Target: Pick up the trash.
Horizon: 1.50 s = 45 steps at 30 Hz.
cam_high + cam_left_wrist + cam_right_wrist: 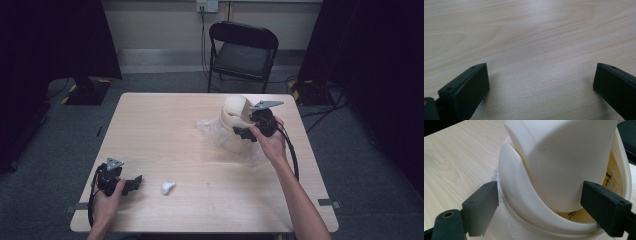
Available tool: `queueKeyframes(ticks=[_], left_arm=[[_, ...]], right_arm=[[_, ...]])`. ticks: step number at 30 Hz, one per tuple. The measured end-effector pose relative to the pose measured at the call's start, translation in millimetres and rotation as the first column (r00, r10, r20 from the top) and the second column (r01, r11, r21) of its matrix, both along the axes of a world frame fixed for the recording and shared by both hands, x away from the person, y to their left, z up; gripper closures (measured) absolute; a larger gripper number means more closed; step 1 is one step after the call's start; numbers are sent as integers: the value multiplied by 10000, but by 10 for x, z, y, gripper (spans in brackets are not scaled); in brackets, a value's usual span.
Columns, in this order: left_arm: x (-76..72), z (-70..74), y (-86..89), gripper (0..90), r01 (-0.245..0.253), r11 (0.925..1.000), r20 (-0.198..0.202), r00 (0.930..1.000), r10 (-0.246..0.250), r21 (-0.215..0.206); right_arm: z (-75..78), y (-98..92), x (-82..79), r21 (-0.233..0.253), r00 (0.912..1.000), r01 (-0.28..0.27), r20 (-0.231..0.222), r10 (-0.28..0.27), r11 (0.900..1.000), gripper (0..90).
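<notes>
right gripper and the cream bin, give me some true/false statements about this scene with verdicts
1. The right gripper is open around the cream bin. True.
2. The left gripper holds the white wad. False: it is open over bare table.
3. The clear plastic bag lies by the bin. True.
4. The bin stands at the table's near left corner. False: it is on the far right part.
5. The black chair stands beyond the table. True.

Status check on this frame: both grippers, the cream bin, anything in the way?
Left gripper open, low over bare table. Right gripper open, jaws either side of cream bin. Clear plastic bag under bin; crumpled white scrap lies apart.
</notes>
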<state>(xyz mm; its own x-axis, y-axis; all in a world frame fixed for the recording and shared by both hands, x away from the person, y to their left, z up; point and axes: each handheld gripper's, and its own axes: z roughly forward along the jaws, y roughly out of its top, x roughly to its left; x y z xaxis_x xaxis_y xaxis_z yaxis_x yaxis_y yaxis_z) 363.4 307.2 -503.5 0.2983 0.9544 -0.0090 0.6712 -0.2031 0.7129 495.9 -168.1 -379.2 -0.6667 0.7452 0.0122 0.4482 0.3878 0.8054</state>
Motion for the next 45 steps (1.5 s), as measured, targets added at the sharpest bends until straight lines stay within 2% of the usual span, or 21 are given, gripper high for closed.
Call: queueKeyframes(ticks=[3, 8, 14, 18, 22, 34, 38, 41, 45], left_arm=[[1, 0, 0, 0, -1, 10000, 9, 10000, 1, 6], [0, 0, 0, 0, 0, 10000, -1, 10000, 0, -2], [0, 0, 0, 0, 0, 10000, 8, 10000, 0, 5], [0, 0, 0, 0, -2, 10000, 1, 10000, 2, -6], [0, 0, 0, 0, -2, 10000, 0, 10000, 2, 0], [0, 0, 0, 0, -1, 10000, 0, 10000, 1, 1], [0, 0, 1, 0, -2, 10000, 6, 10000, 2, 9], [0, 0, 1, 0, -3, 10000, 8, 10000, 3, 7], [0, 0, 0, 0, -3, 10000, 2, 10000, 3, -2]], right_arm=[[-18, 11, 26, 58, 10000, 64, -1, -64, 10000, 138], [-56, 51, 73, 73, 9994, -247, -244, 248, 9997, 151], [-93, 83, 99, 323, 9978, -467, -453, 482, 9984, 147], [-91, 90, 80, 472, 9991, -421, -93, 426, 9980, 147], [-49, 66, 48, 449, 9993, -377, -46, 380, 9983, 146], [75, -105, -233, 1010, 9990, 50, 448, -96, 9949, 141], [139, -149, -387, 1162, 9979, 124, 614, -196, 9932, 141], [171, -171, -518, 1216, 9982, 87, 573, -157, 9925, 142], [144, -186, -696, 1422, 9984, -36, 561, -44, 9898, 143]])
